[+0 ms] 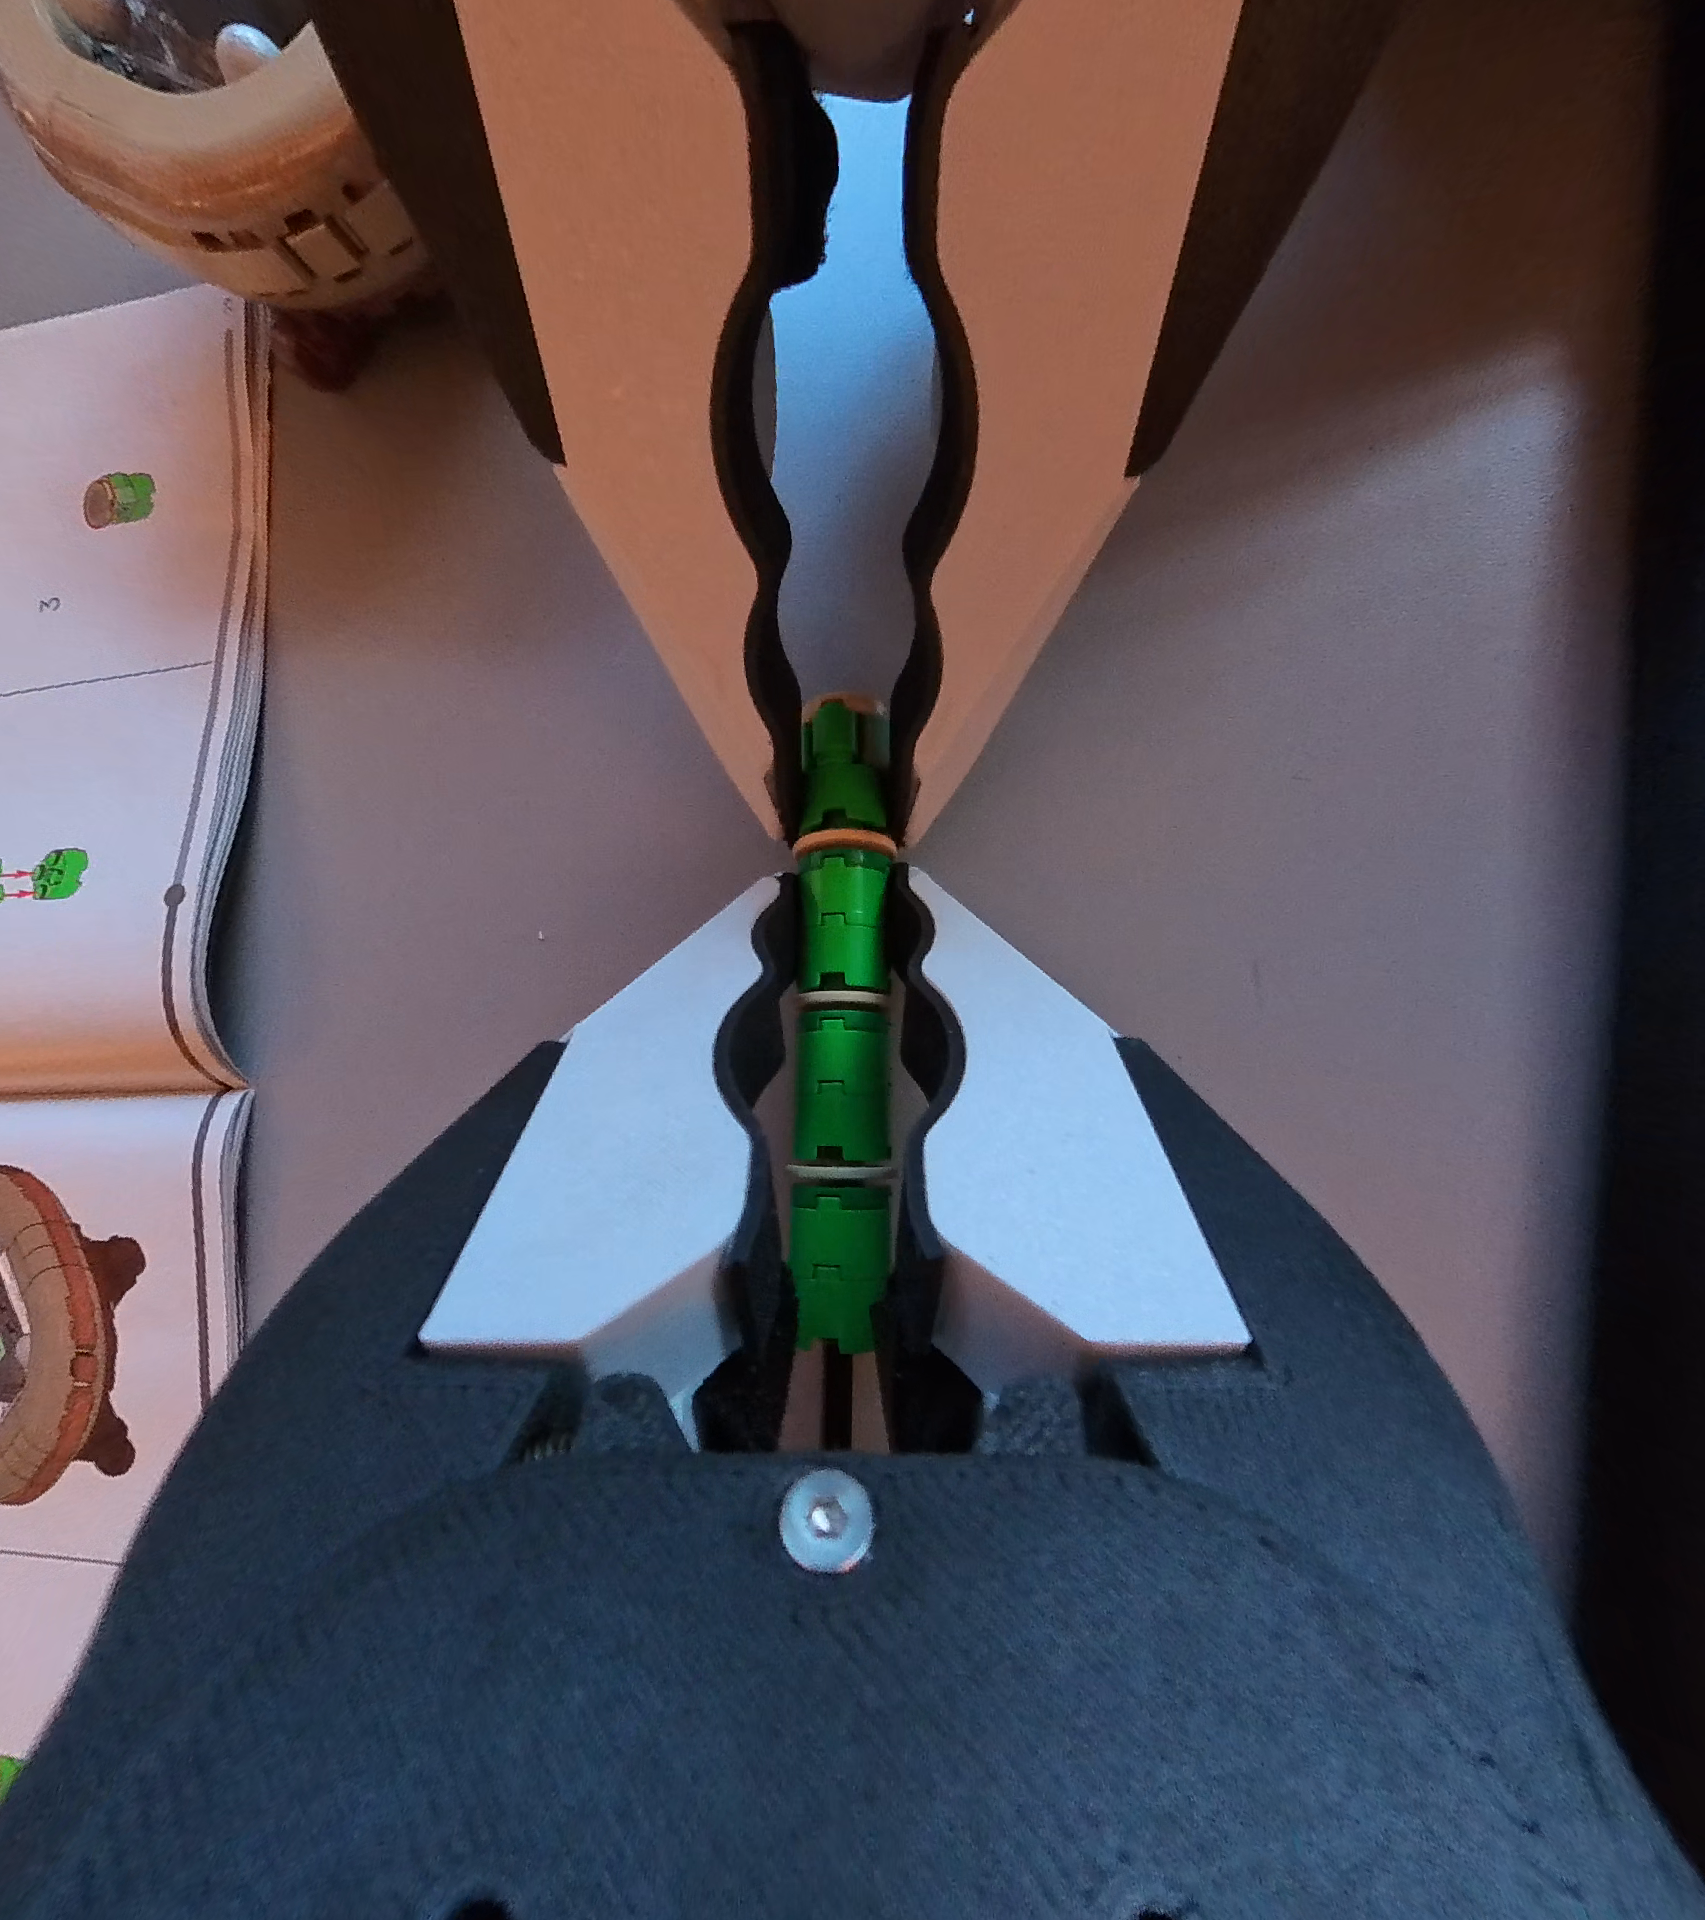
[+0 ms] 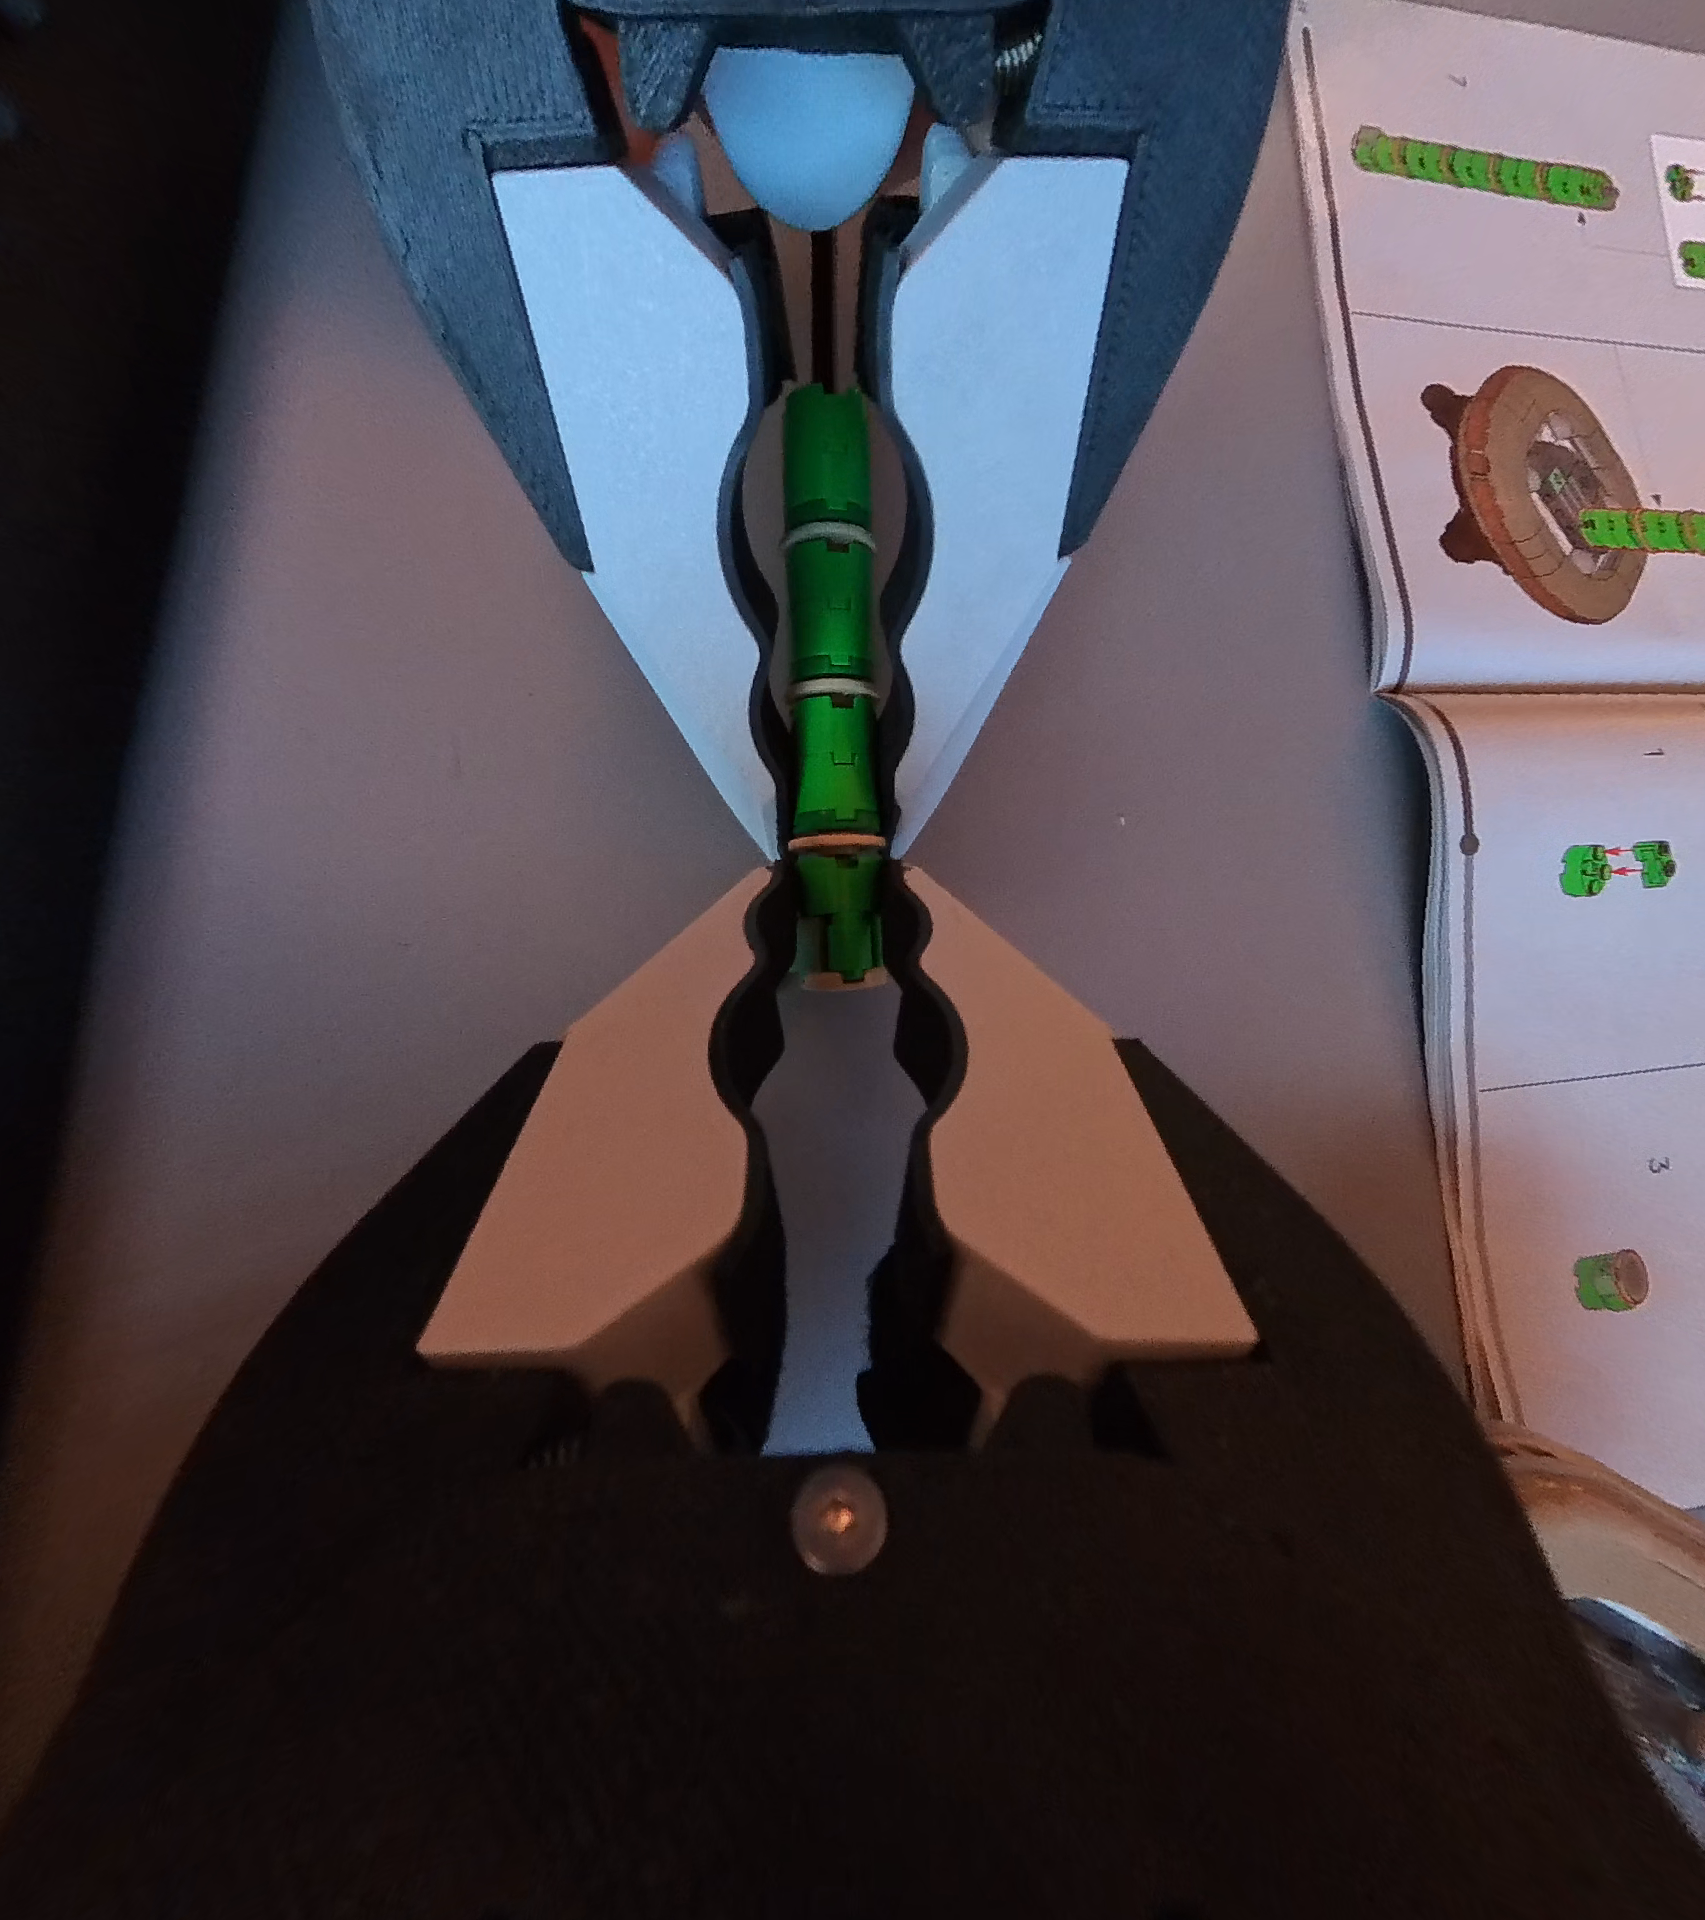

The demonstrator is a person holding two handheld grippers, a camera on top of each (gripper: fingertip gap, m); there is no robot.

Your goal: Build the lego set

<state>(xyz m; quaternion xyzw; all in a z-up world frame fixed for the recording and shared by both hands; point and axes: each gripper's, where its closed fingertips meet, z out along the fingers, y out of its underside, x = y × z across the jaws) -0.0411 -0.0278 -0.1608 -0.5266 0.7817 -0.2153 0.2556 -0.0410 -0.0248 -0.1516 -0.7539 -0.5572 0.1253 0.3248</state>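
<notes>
Pale grey tabletop (image 1: 474, 727), smooth, matte. Open instruction booklet (image 1: 48, 727) lies flat at its edge; a tan ring-shaped lego base (image 1: 204, 177) sits beside it. Left gripper (image 1: 840, 883) and right gripper (image 2: 837, 883) meet tip to tip, black ribbed bodies with wavy pads. Both jaws narrow, clamped on one green lego rod (image 1: 840, 1049) of stacked cylinders with tan rings, held above the tabletop.

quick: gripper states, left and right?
Left gripper: closed on the long part of the green lego rod.
Right gripper: closed on the rod's short end segment.
</notes>
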